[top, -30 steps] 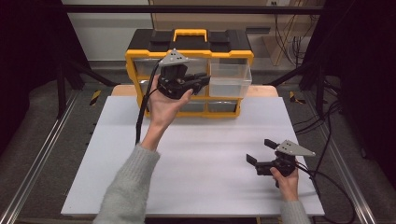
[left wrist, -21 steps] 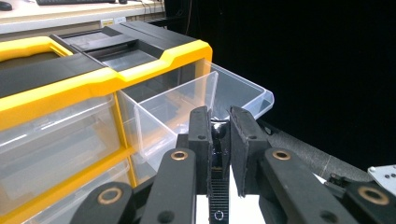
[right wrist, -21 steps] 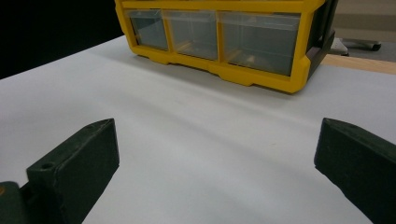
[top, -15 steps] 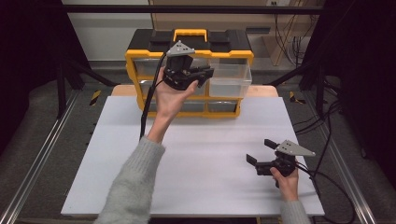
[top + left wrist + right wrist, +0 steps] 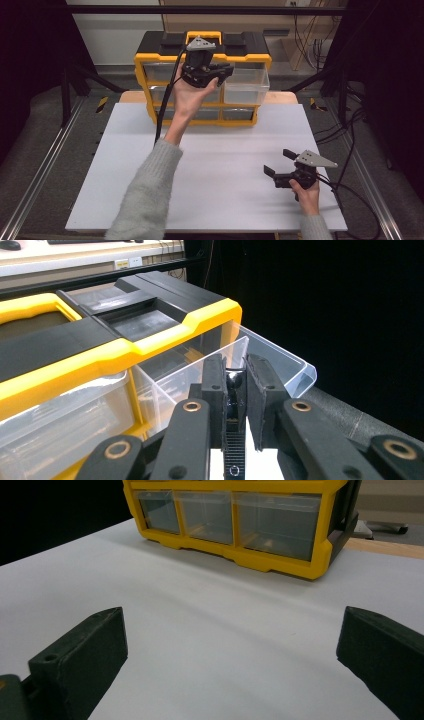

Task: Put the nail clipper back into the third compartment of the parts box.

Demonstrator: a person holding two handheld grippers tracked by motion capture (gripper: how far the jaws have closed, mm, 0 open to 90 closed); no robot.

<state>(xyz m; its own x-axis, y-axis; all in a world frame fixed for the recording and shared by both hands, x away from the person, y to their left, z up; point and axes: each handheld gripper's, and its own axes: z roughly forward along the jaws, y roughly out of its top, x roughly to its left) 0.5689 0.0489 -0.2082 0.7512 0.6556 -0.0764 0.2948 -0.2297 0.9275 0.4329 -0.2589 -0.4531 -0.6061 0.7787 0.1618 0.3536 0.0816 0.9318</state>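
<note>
Left gripper (image 5: 220, 75) raised in front of the top row of the yellow-and-black organiser (image 5: 150, 60) at the far edge of the desk (image 5: 225, 150). Its fingers (image 5: 262, 390) are pinched nearly together on a small dark object (image 5: 233, 381); only a rounded black end shows between the pads, so what it is stays uncertain, possibly a screw or knob. The clear drawer (image 5: 247, 86) at the upper right of the organiser stands pulled out; in the left gripper view the held object sits just over the drawer's open near corner (image 5: 235, 347). Drawer contents hard to read through glare on the plastic.

Right gripper (image 5: 278, 167) rests low over the near right part of the desk, well apart from the organiser, fingers (image 5: 85, 655) spread wide with bare white surface between them. In the right gripper view both finger ends are cut off by the frame edge. Lower drawers (image 5: 277, 525) shut; contents indistinct
</note>
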